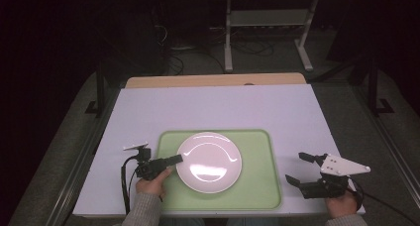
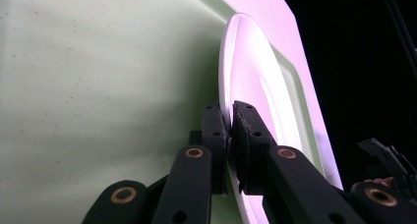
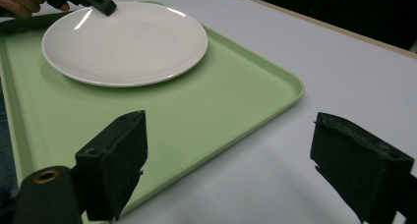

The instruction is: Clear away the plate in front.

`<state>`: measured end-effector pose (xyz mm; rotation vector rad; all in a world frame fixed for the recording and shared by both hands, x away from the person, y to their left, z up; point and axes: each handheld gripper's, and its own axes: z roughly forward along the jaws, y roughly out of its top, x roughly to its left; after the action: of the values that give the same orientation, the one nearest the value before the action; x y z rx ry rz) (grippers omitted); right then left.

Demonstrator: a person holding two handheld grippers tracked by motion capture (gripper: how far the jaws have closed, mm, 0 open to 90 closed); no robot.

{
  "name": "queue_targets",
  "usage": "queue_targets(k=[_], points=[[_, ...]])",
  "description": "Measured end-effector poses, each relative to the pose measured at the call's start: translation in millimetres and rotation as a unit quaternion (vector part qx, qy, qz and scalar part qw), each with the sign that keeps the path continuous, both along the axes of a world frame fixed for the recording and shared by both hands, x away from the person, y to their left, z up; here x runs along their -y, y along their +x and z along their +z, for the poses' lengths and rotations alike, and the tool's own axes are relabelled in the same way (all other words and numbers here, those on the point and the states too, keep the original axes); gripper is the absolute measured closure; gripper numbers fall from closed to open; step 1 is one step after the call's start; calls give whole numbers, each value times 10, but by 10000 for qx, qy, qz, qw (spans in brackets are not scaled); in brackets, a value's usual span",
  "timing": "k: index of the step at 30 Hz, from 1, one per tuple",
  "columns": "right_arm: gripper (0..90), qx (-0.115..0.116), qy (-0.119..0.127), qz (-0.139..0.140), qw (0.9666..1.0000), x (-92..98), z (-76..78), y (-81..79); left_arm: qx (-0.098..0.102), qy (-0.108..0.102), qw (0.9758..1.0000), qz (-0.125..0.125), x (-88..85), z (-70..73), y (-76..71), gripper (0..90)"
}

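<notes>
A white plate (image 1: pixel 209 162) lies on a light green tray (image 1: pixel 257 189) at the near middle of the table. My left gripper (image 1: pixel 178 158) reaches in from the plate's left and is shut on its rim. In the left gripper view the two pads (image 2: pixel 246 130) pinch the thin edge of the plate (image 2: pixel 255 67) over the tray (image 2: pixel 98 86). My right gripper (image 1: pixel 297 167) rests to the right of the tray, open, with nothing between its jaws. In the right gripper view it (image 3: pixel 228 135) looks across the tray's corner (image 3: pixel 275 86) to the plate (image 3: pixel 125 40) and the left gripper (image 3: pixel 98 0).
A white sheet (image 1: pixel 218 107) covers the tabletop, with a wooden strip (image 1: pixel 213 80) along its far edge. Beyond the table are dark floor, cables and a grey metal stand (image 1: pixel 267 23). Black frame rails (image 1: pixel 100 87) run beside the table.
</notes>
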<state>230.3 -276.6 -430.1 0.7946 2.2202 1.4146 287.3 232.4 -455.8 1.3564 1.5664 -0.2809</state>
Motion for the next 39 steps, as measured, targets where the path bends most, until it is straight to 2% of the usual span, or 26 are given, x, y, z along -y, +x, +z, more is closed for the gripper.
queue_targets(k=[11, 17, 39], points=[[134, -8, 1, -1, 10000, -4, -6, 5, 19, 84, 9999, -80, 57, -2, 7, 828], [134, -11, 4, -1, 10000, -2, -6, 6, 26, 202, 9997, -94, 73, 4, 7, 816], [134, -33, -11, 4, 10000, -10, -8, 3, 54, 438, 9989, -146, 92, 20, -13, 735]])
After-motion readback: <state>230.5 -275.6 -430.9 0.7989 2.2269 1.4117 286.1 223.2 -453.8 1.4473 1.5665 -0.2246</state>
